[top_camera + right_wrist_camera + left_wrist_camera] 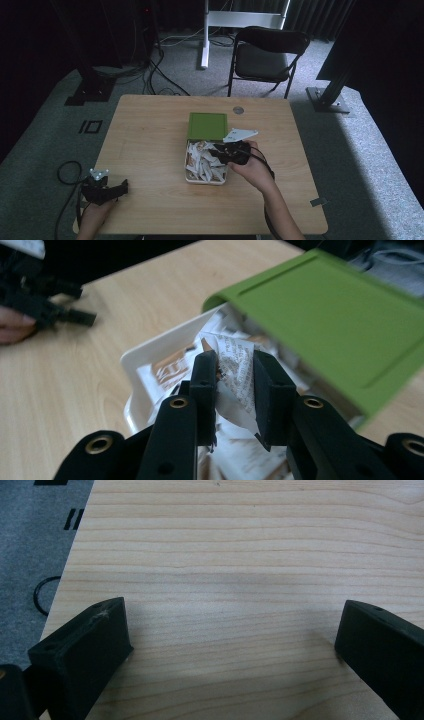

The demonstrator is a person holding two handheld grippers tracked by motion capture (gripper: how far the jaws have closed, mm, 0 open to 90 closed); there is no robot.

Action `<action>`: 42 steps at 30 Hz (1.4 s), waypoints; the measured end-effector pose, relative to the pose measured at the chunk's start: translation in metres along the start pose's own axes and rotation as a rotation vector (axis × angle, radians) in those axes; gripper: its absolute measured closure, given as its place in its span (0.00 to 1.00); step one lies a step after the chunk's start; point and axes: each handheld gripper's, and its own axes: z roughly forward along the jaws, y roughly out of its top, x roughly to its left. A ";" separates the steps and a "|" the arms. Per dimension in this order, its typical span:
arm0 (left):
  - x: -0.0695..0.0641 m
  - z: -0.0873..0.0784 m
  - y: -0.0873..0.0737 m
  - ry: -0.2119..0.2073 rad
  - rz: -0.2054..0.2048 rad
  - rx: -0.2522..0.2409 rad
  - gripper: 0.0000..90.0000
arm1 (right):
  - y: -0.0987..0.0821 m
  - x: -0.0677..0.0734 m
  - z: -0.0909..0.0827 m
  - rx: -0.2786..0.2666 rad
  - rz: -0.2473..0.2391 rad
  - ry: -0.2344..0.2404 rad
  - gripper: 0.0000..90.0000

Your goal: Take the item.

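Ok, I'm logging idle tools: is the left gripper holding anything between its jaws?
No. In its own view the left gripper has its jaws wide apart with only bare wooden table between them.

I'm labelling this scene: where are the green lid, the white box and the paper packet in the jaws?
green lid [207, 126], high view, top centre.
white box [150, 351], right gripper view, rim.
paper packet [239, 371], right gripper view, printed face.

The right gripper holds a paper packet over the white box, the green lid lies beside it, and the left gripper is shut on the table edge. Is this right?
One detail is wrong: the left gripper is open, holding nothing, as the left gripper view shows. The right gripper does hold a paper packet over the white box, with the green lid beside it.
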 end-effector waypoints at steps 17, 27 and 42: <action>0.000 0.000 0.000 0.000 0.000 0.000 0.02 | -0.005 -0.032 -0.040 -0.061 0.047 -0.134 0.81; 0.000 0.000 0.000 0.000 0.002 0.001 0.02 | -0.029 -0.053 -0.052 -0.055 0.093 -0.218 0.81; 0.000 0.000 0.000 0.000 0.001 0.001 0.02 | -0.076 -0.082 -0.057 -0.039 0.162 -0.313 0.81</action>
